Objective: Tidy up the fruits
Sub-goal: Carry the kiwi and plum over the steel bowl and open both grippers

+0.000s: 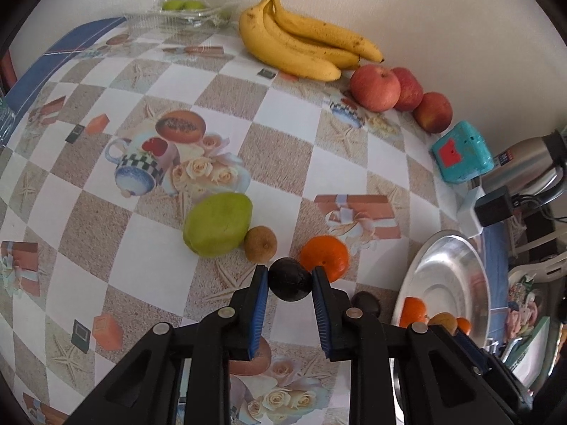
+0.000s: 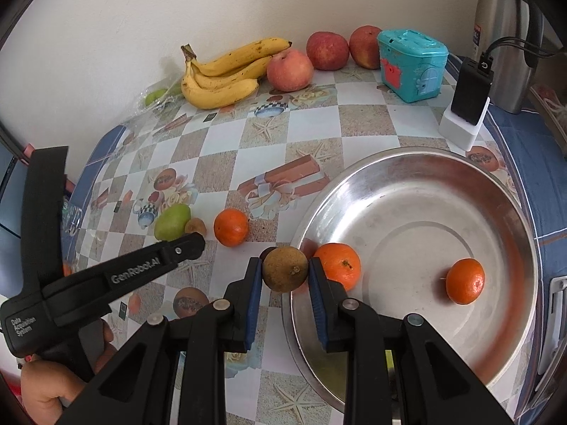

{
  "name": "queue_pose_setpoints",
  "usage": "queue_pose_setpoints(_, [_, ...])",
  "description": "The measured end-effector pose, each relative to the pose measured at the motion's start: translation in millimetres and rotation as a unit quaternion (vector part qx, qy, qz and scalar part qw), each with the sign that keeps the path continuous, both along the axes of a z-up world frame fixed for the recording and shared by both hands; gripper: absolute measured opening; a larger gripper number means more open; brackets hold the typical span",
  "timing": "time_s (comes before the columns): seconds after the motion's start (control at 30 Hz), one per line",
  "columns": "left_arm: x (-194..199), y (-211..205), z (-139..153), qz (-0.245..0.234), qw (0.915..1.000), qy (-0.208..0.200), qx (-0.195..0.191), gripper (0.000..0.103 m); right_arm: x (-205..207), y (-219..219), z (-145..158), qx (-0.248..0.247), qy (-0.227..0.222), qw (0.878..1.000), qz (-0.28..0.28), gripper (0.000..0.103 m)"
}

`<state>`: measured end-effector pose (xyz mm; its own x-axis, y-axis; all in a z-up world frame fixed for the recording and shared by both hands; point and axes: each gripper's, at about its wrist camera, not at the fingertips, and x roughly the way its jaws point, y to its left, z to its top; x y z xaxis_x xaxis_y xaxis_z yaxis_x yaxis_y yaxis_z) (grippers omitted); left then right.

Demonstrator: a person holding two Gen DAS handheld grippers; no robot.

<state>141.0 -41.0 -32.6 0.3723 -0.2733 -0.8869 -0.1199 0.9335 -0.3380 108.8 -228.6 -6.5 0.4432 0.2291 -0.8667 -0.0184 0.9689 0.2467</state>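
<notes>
My left gripper (image 1: pixel 290 278) is shut on a dark round fruit (image 1: pixel 290 279), just above the tablecloth. Beside it lie a green mango (image 1: pixel 218 225), a brown kiwi (image 1: pixel 261 243), an orange (image 1: pixel 324 253) and another dark fruit (image 1: pixel 366 304). My right gripper (image 2: pixel 285 272) is shut on a brown round fruit (image 2: pixel 285 269) at the left rim of the steel bowl (image 2: pixel 443 184). Two oranges (image 2: pixel 336 264) (image 2: pixel 465 281) lie in the bowl. The left gripper shows in the right wrist view (image 2: pixel 191 244), its tips hidden.
Bananas (image 1: pixel 301 46) and three red apples (image 1: pixel 375 86) lie along the wall. A clear pack of green fruit (image 1: pixel 184 9) sits at the back corner. A teal toy box (image 2: pixel 411 65), a charger (image 2: pixel 469 88) and a steel flask (image 2: pixel 503 35) stand behind the bowl.
</notes>
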Motion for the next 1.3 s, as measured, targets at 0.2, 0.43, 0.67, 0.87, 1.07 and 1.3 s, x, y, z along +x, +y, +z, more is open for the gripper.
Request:
queue_pose_setpoints(0.2, [-1, -2, 14, -0.003, 0.9998, -0.017, -0.005, 0.027, -1, -10, 1, 0.002, 0.001, 1.000, -0.016, 0.027])
queue_pose_setpoints(0.43, [-8, -28, 22, -0.034, 0.9991, -0.024, -0.005, 0.027, -4, -47, 0, 0.007, 0.007, 0.997, -0.072, 0.027])
queue_pose_setpoints(0.67, [-23, -76, 23, -0.102, 0.9945, -0.026, 0.008, 0.027, -13, -86, -5, 0.007, 0.021, 0.991, -0.130, 0.027])
queue_pose_setpoints(0.87, [-36, -112, 18, -0.153, 0.9875, -0.024, 0.027, 0.027, -17, -99, -5, 0.006, 0.024, 0.989, -0.146, 0.027])
queue_pose_setpoints(1.07, [-41, -124, 11, -0.173, 0.9839, -0.020, 0.041, 0.027, -17, -99, -6, 0.005, 0.029, 0.989, -0.146, 0.028])
queue_pose_setpoints(1.3, [-41, -123, 5, -0.172, 0.9843, -0.011, 0.041, 0.027, -15, -95, -13, 0.004, 0.045, 0.990, -0.135, 0.028])
